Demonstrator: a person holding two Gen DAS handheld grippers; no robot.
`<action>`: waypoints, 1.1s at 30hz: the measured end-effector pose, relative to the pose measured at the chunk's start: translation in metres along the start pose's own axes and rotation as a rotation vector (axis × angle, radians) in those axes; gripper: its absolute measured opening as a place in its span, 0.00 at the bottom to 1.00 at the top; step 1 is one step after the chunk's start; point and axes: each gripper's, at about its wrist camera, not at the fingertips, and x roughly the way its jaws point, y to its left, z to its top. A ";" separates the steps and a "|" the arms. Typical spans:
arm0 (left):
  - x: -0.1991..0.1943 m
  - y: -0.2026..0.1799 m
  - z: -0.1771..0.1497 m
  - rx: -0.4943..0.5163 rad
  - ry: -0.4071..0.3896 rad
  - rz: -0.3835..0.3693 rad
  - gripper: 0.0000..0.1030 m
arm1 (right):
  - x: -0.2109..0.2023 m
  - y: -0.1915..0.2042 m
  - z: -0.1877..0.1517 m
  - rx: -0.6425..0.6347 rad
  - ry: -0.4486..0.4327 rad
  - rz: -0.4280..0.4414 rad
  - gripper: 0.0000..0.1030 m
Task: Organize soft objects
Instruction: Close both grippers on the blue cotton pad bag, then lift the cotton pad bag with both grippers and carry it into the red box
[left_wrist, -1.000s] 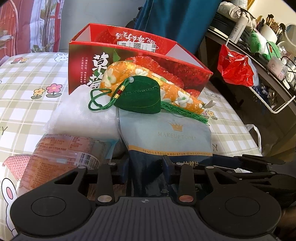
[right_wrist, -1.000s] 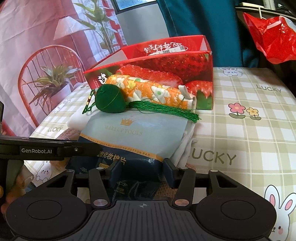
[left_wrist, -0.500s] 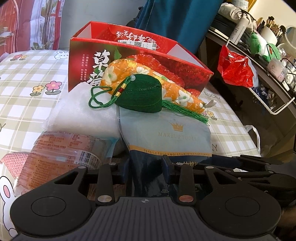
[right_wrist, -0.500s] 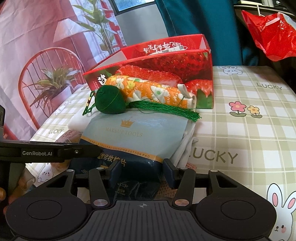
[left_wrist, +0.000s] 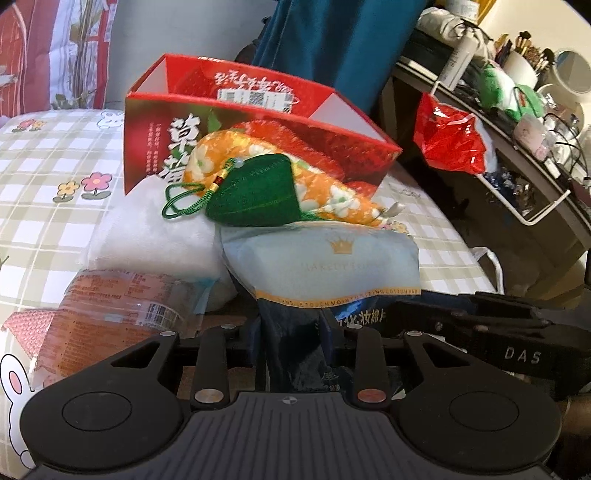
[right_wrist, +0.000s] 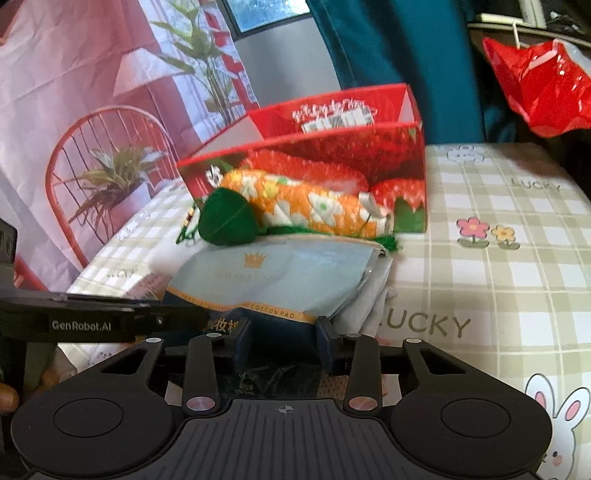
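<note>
Cotton-pad pack (left_wrist: 321, 266), crown logo, "COTTON PAD" strip. L gripper (left_wrist: 291, 332) & R gripper (right_wrist: 284, 332) both clamp its dark lower edge, jaws just closing. R bears "DAS"; L "GenRobot.AI".

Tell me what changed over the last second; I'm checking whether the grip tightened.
Both grippers, left and right, have just been closing their jaws further on the near end of the cotton-pad bag, which lies between them. The green sachet, orange pouch and red box lie as before.

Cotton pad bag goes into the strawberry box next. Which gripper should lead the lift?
Probably either: left gripper and right gripper both pinch the near edge of the cotton pad bag, jaws just closing. The green sachet rests on it, so lift together toward the strawberry box.
</note>
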 end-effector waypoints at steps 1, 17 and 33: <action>-0.002 -0.001 0.001 0.002 -0.005 -0.003 0.33 | -0.003 0.000 0.001 0.000 -0.008 0.000 0.34; -0.042 -0.021 0.023 0.063 -0.099 -0.063 0.32 | -0.052 0.009 0.021 -0.048 -0.125 0.009 0.34; -0.059 -0.034 0.124 0.130 -0.235 -0.077 0.32 | -0.054 0.000 0.112 -0.084 -0.228 0.036 0.34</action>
